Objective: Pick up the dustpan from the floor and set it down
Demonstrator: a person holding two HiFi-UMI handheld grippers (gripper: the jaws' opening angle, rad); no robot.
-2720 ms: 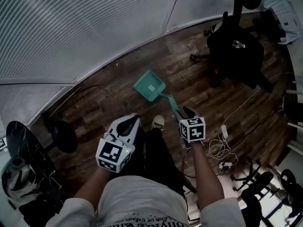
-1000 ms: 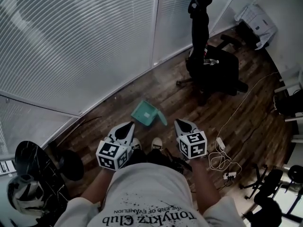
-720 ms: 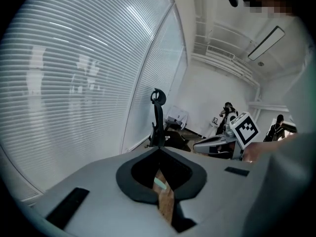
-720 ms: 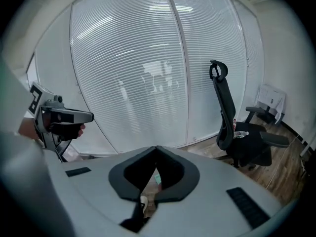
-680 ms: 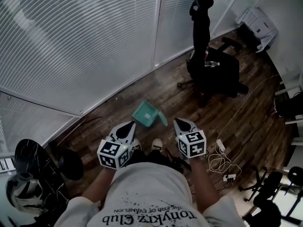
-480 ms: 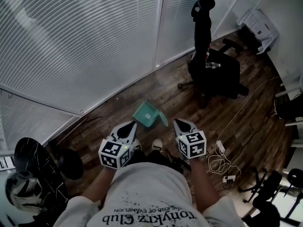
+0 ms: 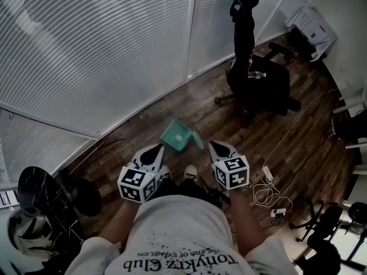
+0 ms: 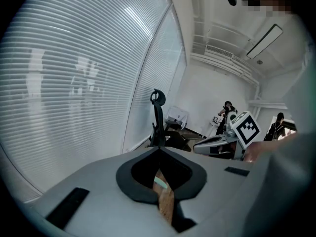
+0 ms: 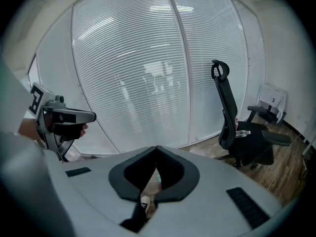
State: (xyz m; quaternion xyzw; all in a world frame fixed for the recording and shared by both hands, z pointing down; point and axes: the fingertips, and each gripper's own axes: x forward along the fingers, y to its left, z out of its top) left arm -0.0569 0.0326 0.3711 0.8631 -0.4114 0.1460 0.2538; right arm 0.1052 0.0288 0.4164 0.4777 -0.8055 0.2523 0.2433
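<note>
The teal dustpan (image 7: 179, 135) lies on the dark wooden floor below the window blinds, its handle pointing to the lower right. My left gripper (image 7: 155, 149) and right gripper (image 7: 213, 146) are held side by side above the floor, nearer me than the pan. Both are shut with nothing in them. In the left gripper view the jaws meet at a point (image 8: 159, 149), and a sliver of the teal dustpan (image 8: 160, 183) shows below them. The right gripper (image 9: 157, 147) also has its jaws together, with a white shoe (image 9: 145, 201) seen beneath.
A black office chair (image 7: 258, 79) with a bottle on its seat stands at the back right. White cables and a power strip (image 7: 266, 191) lie on the floor to the right. A round black stand (image 7: 34, 193) sits at the left. My shoes (image 7: 190, 172) are between the grippers.
Earlier the right gripper was low beside the dustpan's handle; the view has since risen and both grippers are higher, away from the pan. Over the last second hardly anything has moved.
</note>
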